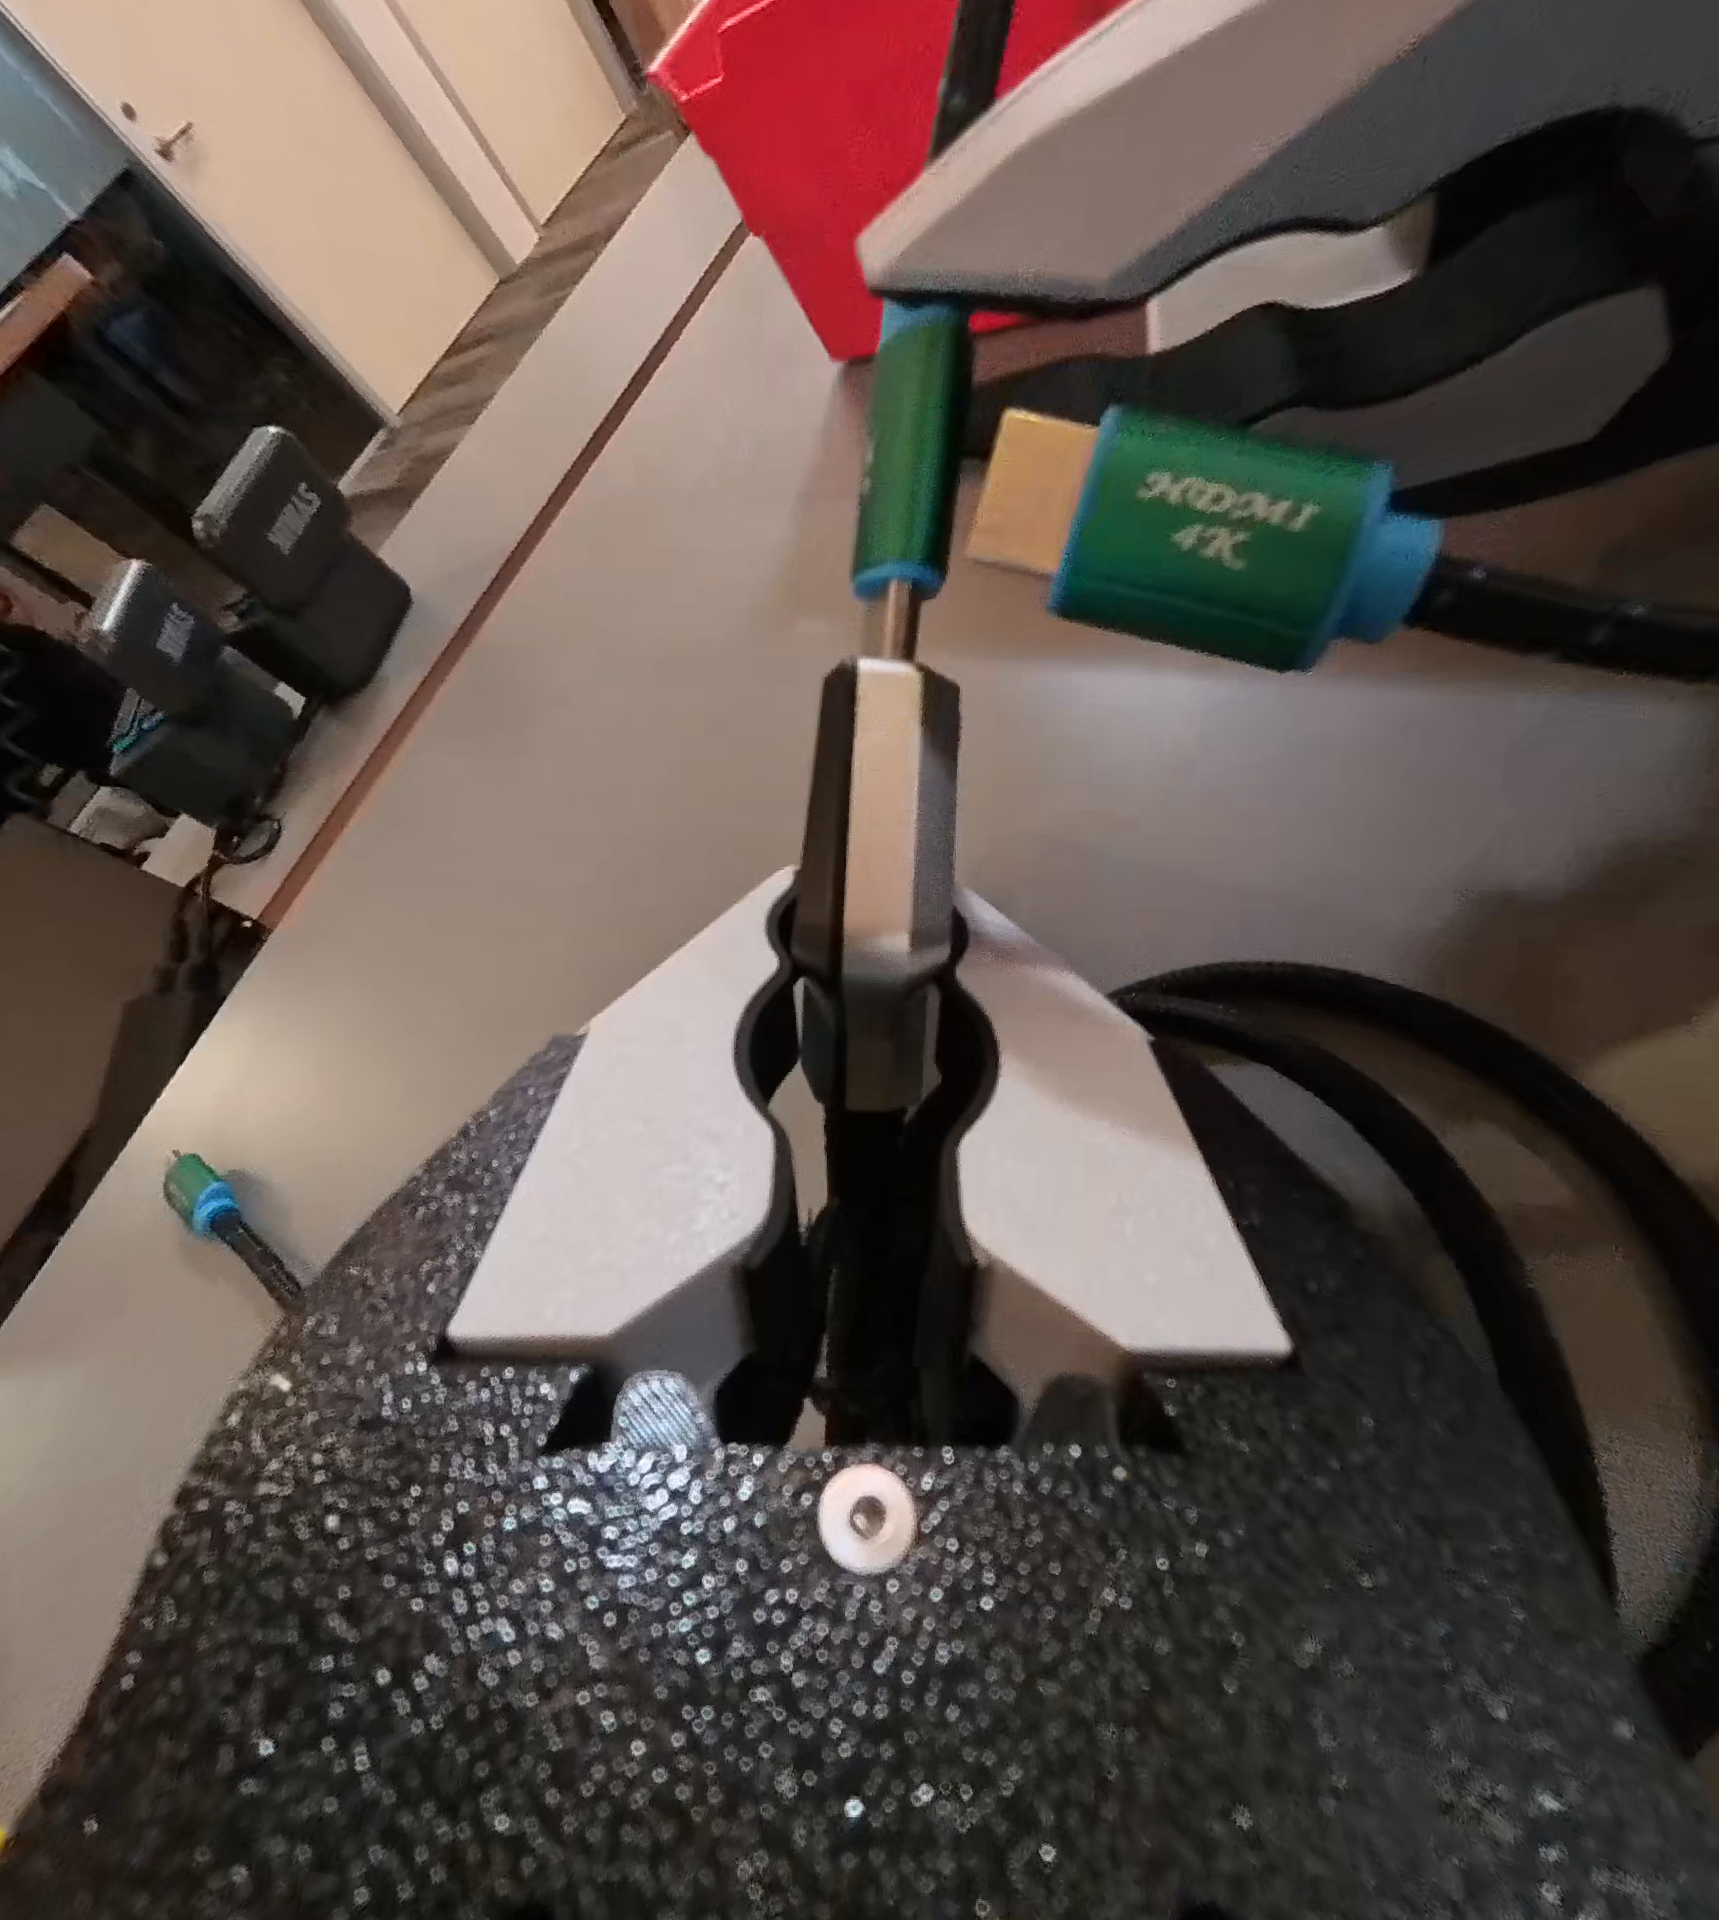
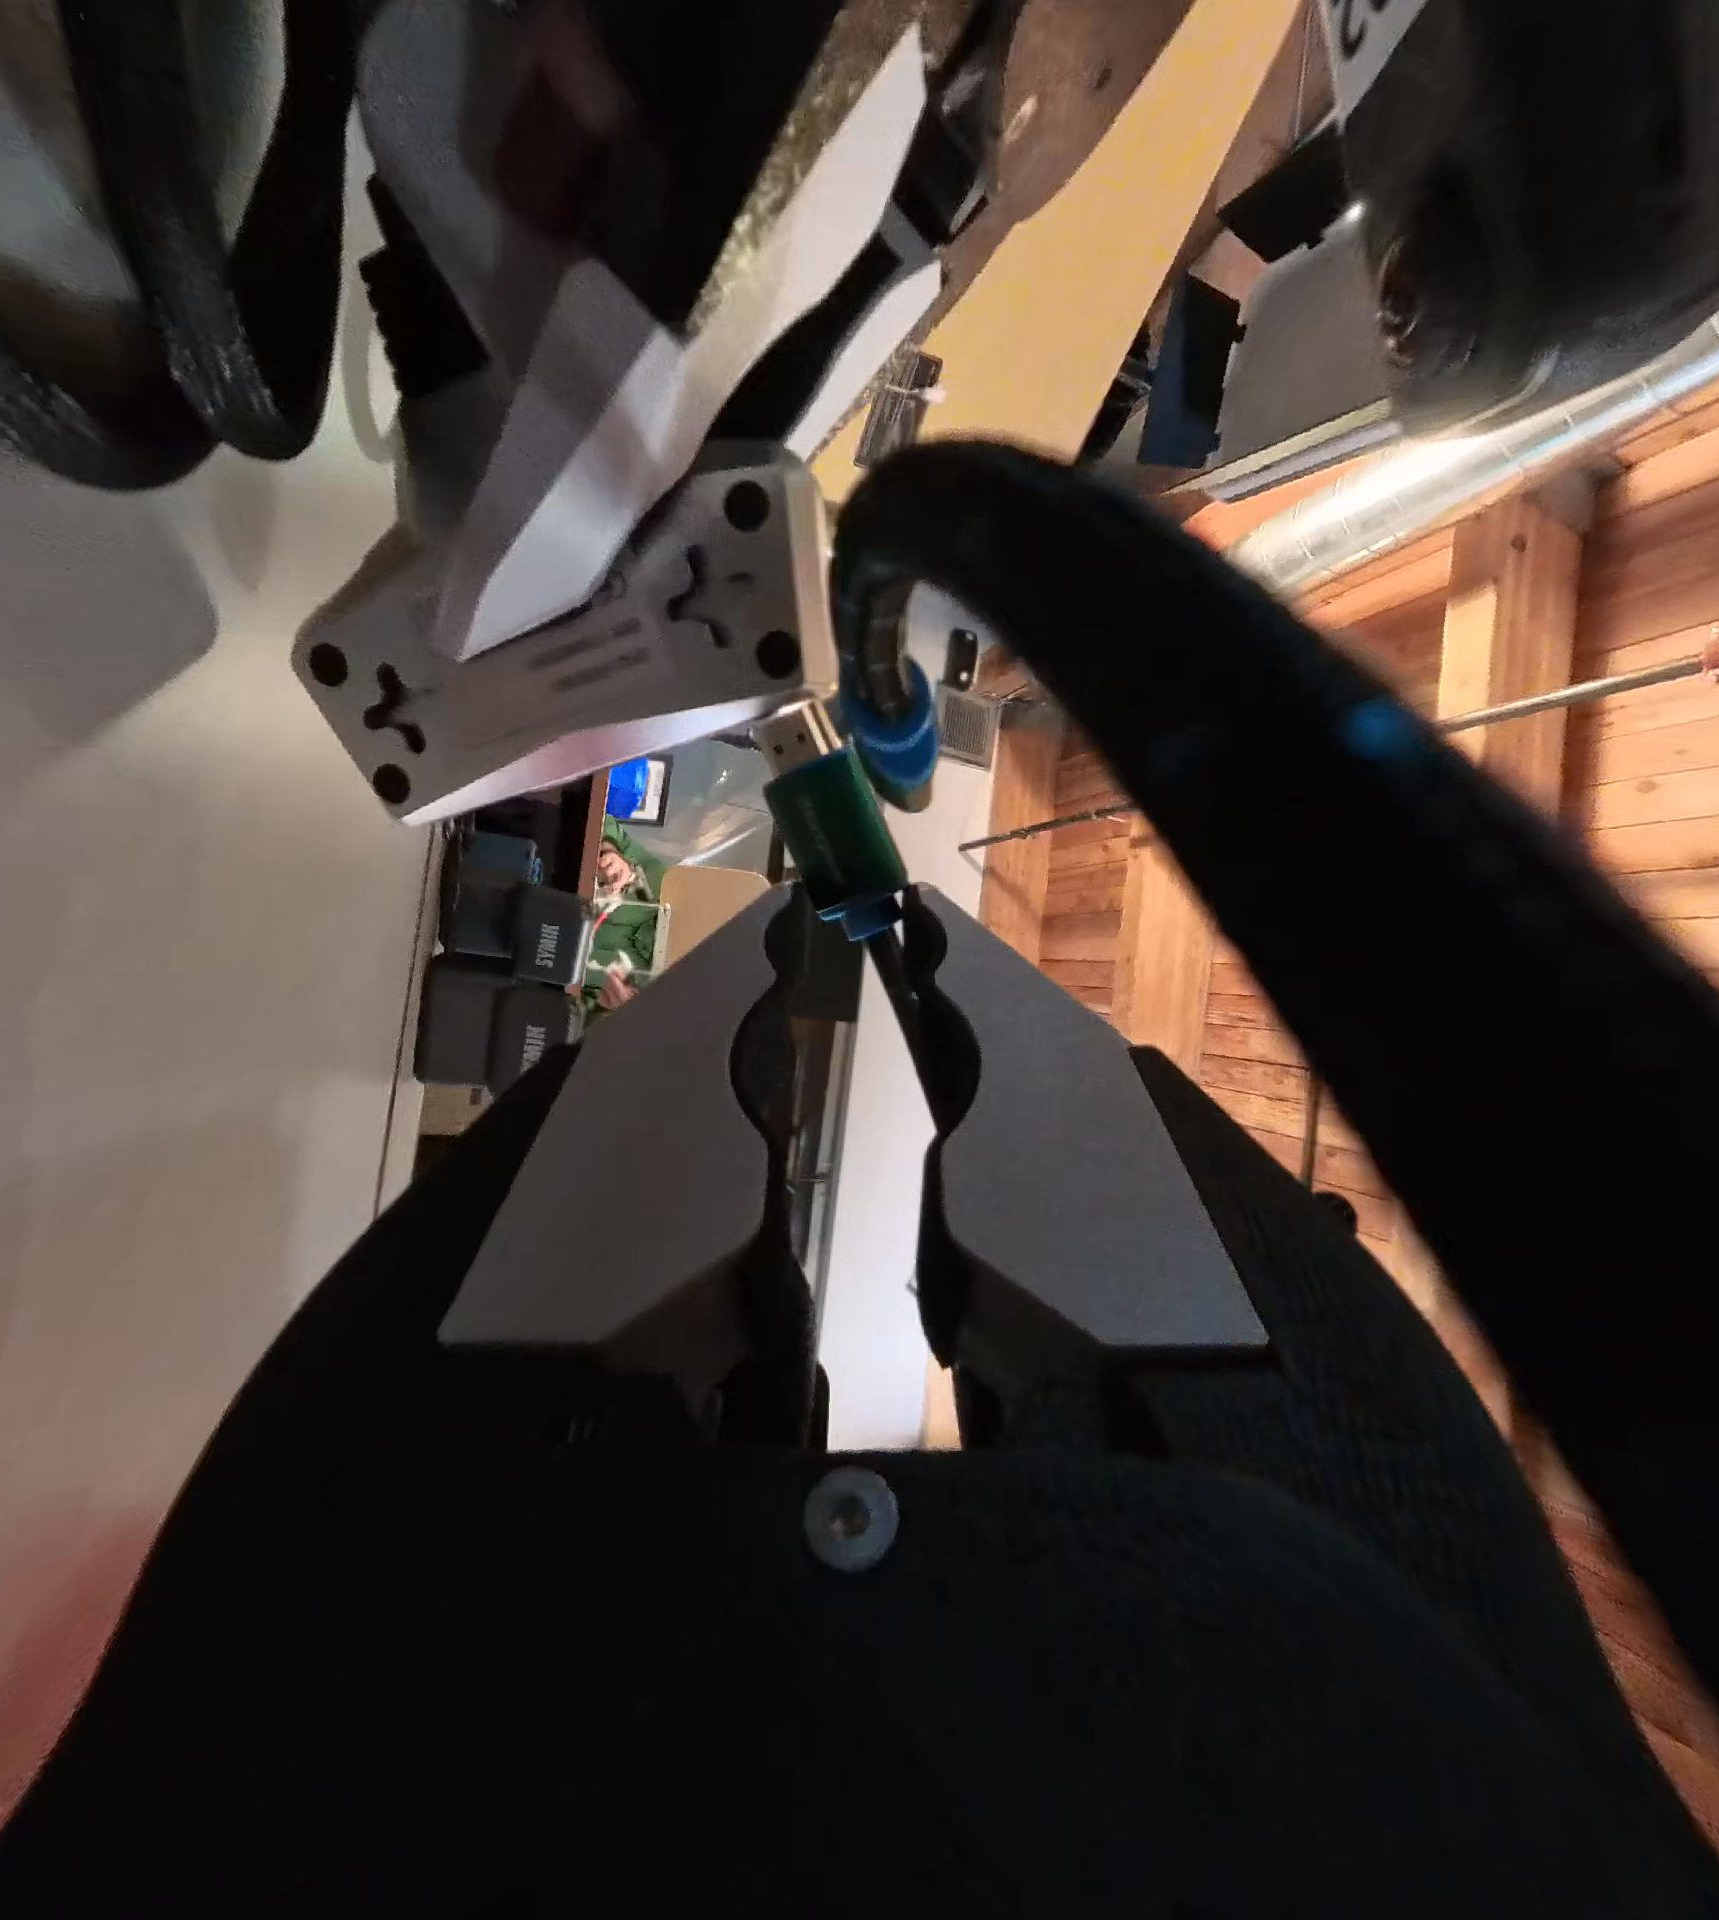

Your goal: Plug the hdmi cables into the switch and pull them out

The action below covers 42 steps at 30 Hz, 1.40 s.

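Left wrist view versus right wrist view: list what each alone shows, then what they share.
Left only: a red plastic bin and a small green plug at the table edge. Right only: the flat silver switch's screw-holed face, wooden planking. Both: that switch gripped by the left gripper, and the right gripper holding a green HDMI plug against it.

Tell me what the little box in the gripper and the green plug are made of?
The HDMI switch looks like brushed metal, probably aluminium: silver-grey with a dull sheen and crisp bevelled edges. The green HDMI plug seems to have a metallic-painted shell, since it shines softly, a gold-coloured metal tip, and a blue collar that looks like rubbery plastic. Its cable looks like black braided fabric.
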### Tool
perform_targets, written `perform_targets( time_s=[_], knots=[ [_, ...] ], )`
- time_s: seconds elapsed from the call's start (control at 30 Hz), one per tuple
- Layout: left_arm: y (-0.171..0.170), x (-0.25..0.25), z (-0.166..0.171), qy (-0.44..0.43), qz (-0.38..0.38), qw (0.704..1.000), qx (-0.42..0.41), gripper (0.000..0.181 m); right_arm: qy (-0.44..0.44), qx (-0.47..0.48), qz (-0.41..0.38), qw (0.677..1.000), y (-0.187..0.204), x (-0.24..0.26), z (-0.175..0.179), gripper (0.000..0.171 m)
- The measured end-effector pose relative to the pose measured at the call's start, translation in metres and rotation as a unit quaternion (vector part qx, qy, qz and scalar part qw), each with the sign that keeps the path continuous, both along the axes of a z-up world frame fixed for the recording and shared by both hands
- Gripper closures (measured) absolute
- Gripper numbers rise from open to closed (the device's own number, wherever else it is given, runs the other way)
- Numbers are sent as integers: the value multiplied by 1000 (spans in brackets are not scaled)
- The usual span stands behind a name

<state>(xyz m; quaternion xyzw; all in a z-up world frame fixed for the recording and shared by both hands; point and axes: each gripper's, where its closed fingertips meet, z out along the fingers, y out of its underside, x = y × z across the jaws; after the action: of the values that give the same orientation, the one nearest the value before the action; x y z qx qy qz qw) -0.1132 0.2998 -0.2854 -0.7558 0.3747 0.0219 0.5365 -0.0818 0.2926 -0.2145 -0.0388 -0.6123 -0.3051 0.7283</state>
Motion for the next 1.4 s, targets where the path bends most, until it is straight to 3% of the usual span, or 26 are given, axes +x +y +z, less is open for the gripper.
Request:
perform_targets(
  time_s=[0.27, 1.1, 1.4],
  knots=[
    [-5, 8, -3, 27, -37, 999, 19, 162, 10, -20, 10, 1000, -2, 0, -2, 156],
    [-3, 5, -6, 12, -30, 999, 1, 162, 17, -59, 1, 998, 6, 7, -17, 156],
    [1, 1, -4, 38, -1, 998, 46, 162, 5, -83, -6, 996, 9, 7, -21, 156]
  ],
)
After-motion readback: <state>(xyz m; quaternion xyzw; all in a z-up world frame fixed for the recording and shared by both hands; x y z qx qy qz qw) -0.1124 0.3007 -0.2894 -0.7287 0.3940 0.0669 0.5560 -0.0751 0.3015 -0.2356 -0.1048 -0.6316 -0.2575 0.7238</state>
